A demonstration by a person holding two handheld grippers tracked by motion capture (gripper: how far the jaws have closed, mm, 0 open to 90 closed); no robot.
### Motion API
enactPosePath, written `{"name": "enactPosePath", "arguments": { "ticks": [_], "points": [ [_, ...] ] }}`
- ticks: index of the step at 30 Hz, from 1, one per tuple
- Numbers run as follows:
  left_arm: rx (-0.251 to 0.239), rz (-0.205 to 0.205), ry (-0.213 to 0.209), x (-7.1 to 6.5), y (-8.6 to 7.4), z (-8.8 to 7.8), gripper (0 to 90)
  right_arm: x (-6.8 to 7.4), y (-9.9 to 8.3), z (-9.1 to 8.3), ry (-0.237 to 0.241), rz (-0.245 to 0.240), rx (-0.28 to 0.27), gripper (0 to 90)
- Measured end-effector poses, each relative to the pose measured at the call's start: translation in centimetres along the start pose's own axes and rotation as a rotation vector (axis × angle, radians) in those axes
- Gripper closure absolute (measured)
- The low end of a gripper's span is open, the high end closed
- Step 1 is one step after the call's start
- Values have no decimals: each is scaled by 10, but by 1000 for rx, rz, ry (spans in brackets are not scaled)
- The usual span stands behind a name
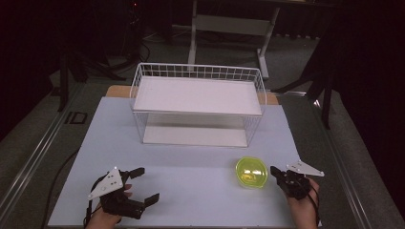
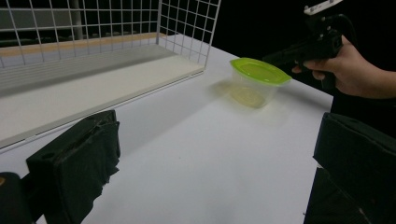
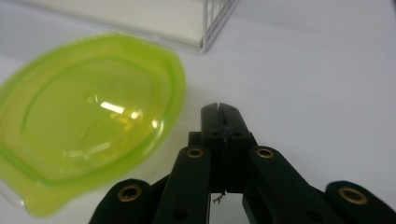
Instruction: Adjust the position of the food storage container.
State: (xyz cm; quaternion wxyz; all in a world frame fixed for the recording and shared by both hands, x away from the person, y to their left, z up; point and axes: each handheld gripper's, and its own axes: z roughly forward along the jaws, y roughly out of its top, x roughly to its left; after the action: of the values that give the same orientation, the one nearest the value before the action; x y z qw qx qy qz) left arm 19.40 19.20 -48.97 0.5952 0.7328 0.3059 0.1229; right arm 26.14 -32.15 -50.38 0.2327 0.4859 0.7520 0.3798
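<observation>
A white wire rack (image 1: 198, 102) with two white shelves stands toward the back of the pale worktop (image 1: 191, 191). Nearer the front sits a clear tub with a lime-green lid (image 1: 251, 172) — well apart from the rack, off its right corner, lid on.

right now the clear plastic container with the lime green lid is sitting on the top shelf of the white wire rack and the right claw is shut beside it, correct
Not quite. The clear plastic container with the lime green lid sits on the white table, in front of the white wire rack, not on its top shelf; the high view shows this. The rest holds: the right claw is shut beside it.
</observation>
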Motion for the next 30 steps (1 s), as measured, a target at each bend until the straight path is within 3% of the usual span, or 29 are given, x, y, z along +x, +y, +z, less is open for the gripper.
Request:
{"name": "enactPosePath", "arguments": {
  "ticks": [8, 16, 19, 24, 30],
  "points": [
    [1, -3, 2, 1, 0, 1, 12, 7, -13, 12, 52, 18, 82, 900],
    [-3, -1, 7, 1, 0, 1, 12, 36, -10, 25, 112, -29, 142, 900],
    [-2, 4, 9, 1, 1, 0, 12, 47, -8, 30, 139, -54, 137, 900],
    [-4, 9, 11, 0, 1, 0, 12, 58, 1, 35, 190, -32, 112, 900],
    [-3, 9, 9, 0, 1, 0, 12, 78, 8, 48, 229, -57, 116, 900]
  ]
}}
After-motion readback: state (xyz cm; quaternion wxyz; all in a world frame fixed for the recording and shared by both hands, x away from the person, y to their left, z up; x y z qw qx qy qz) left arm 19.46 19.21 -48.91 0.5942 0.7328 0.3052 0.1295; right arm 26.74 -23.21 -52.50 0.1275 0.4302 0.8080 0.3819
